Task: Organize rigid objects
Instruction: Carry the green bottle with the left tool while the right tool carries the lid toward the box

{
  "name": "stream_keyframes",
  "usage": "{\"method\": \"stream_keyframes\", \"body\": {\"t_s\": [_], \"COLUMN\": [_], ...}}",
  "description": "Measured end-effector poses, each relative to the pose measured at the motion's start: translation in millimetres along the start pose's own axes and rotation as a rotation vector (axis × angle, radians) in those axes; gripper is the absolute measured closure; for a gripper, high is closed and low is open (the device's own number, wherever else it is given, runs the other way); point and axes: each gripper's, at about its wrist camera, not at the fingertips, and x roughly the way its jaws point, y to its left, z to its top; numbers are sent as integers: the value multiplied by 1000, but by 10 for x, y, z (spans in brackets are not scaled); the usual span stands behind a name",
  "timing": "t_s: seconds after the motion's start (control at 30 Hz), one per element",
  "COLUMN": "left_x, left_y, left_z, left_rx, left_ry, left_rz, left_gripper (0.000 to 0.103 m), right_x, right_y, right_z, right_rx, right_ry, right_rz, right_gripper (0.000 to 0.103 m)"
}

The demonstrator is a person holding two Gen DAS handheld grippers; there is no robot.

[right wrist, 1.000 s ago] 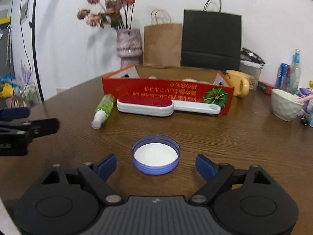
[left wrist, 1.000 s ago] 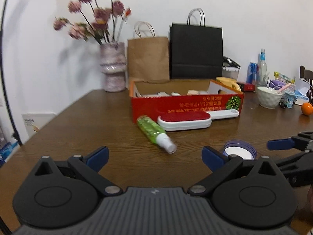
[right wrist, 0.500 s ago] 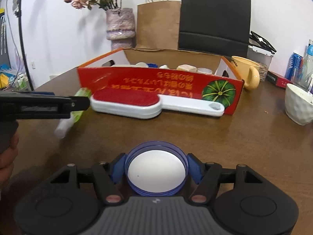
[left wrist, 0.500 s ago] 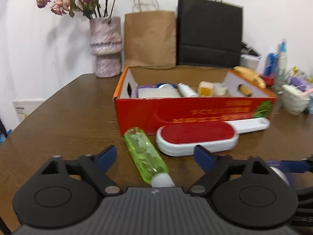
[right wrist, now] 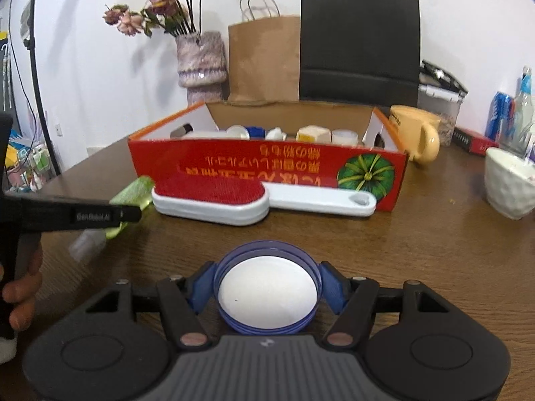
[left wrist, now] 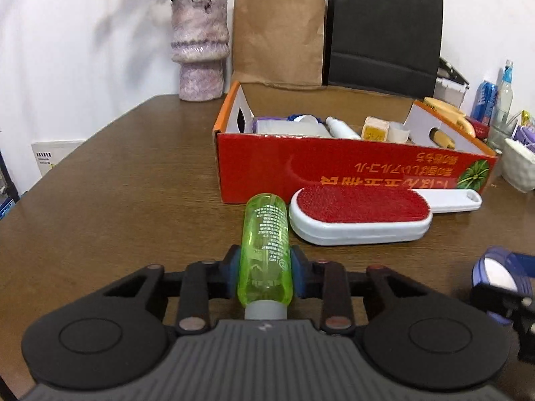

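Observation:
A green translucent bottle (left wrist: 265, 234) lies on the brown table, cap toward me. My left gripper (left wrist: 264, 270) is closing on it, and its blue pads press the bottle's sides. In the right wrist view my right gripper (right wrist: 267, 284) is shut on a purple lid with a white inside (right wrist: 267, 292), which lies flat on the table. A red-and-white lint brush (left wrist: 357, 214) lies in front of the open red cardboard box (left wrist: 334, 173), which holds several small containers. The left gripper's finger (right wrist: 100, 215) crosses the bottle (right wrist: 133, 190) at the left of that view.
Behind the box stand a vase with flowers (left wrist: 199, 50), a brown paper bag (left wrist: 279, 36) and a black bag (left wrist: 384, 33). A yellow mug (right wrist: 414, 133), a white bowl (right wrist: 508, 183) and bottles (right wrist: 515, 107) sit to the right. A hand (right wrist: 20, 287) holds the left gripper.
My left gripper moved forward to the green bottle and shut on it. My right gripper moved forward around the purple lid and shut on it.

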Motion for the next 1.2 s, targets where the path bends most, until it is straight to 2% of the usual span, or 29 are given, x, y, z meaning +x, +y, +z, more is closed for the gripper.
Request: {"method": "stream_keyframes", "body": {"t_s": [0.2, 0.33, 0.47, 0.6, 0.73, 0.9, 1.0, 1.2], "left_x": [-755, -1394, -2010, -2409, -2721, -2969, -3047, -3014], "left_y": [-70, -129, -139, -170, -185, -237, -279, -289], "left_z": [-201, -363, -592, -875, -1107, -1187, -1212, -1242], "left_rx": [-11, -17, -49, -39, -38, -27, -11, -11], "left_ry": [-136, -219, -274, -304, -302, -369, -393, -380], "left_rz": [38, 17, -17, 1, -25, -27, -40, -41], "left_gripper": [72, 72, 72, 72, 72, 72, 72, 72], "right_x": [-544, -997, -1499, -1889, -2245, -2550, -2620, -2613], "right_y": [54, 155, 282, 362, 460, 554, 579, 581], "right_z": [-33, -152, -369, -639, -871, -1004, -1024, -1048], "right_rx": [-10, -26, -27, 26, 22, -5, -6, 2], "right_ry": [-113, -170, -212, -230, -262, -313, -327, -322], "right_rz": [4, -5, -11, -11, -24, -36, -41, -40], "right_gripper": [38, 38, 38, 38, 38, 38, 38, 38]}}
